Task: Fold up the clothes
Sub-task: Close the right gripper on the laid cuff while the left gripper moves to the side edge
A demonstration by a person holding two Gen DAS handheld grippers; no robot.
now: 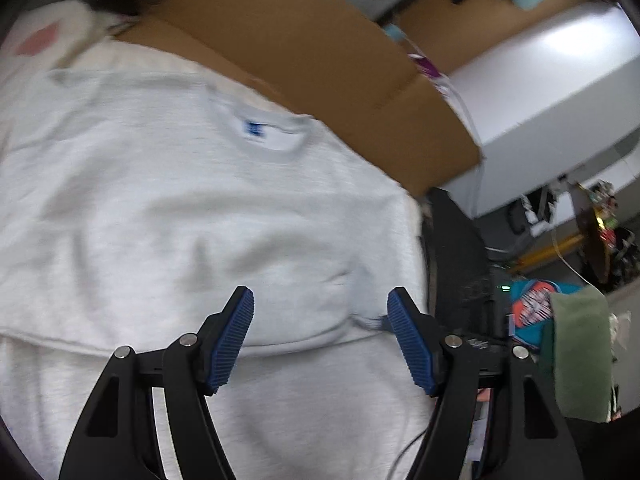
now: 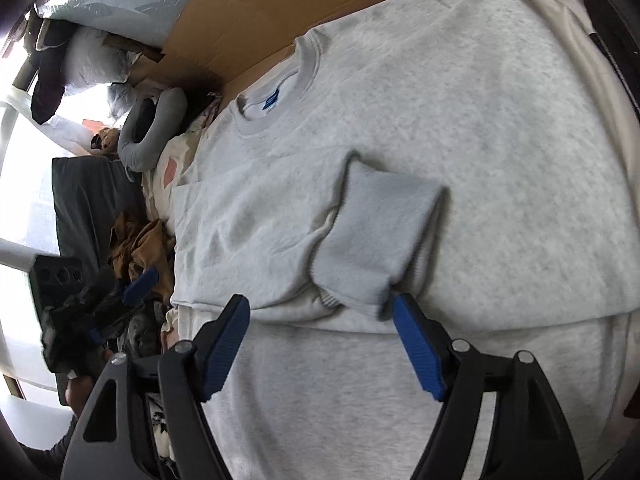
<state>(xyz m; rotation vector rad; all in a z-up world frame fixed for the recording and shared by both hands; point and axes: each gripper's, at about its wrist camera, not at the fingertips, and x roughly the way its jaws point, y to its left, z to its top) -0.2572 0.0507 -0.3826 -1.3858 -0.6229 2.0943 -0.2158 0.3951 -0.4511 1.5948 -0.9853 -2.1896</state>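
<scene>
A light grey sweatshirt [image 1: 200, 200] [image 2: 460, 120] lies flat on a pale bed sheet, its collar with a blue label [image 1: 256, 130] [image 2: 272, 102] at the far side. One sleeve is folded across the chest, and its ribbed cuff [image 2: 380, 232] lies just beyond my right gripper [image 2: 320, 300]. That gripper is open, with nothing between its pads. My left gripper [image 1: 321, 294] hovers open over the lower body near the sweatshirt's right edge, also holding nothing. In the right wrist view the left gripper [image 2: 118, 306] appears at the left beside the sweatshirt, with a hand [image 2: 78, 392] below it.
Brown cardboard [image 1: 300, 40] [image 2: 224, 20] borders the far side of the bed. A white box [image 1: 540, 80] stands behind it. A grey neck pillow [image 2: 156, 132] and a crumpled brown cloth [image 2: 140, 248] lie beside the sweatshirt. A green cloth [image 1: 580, 352] hangs at the right.
</scene>
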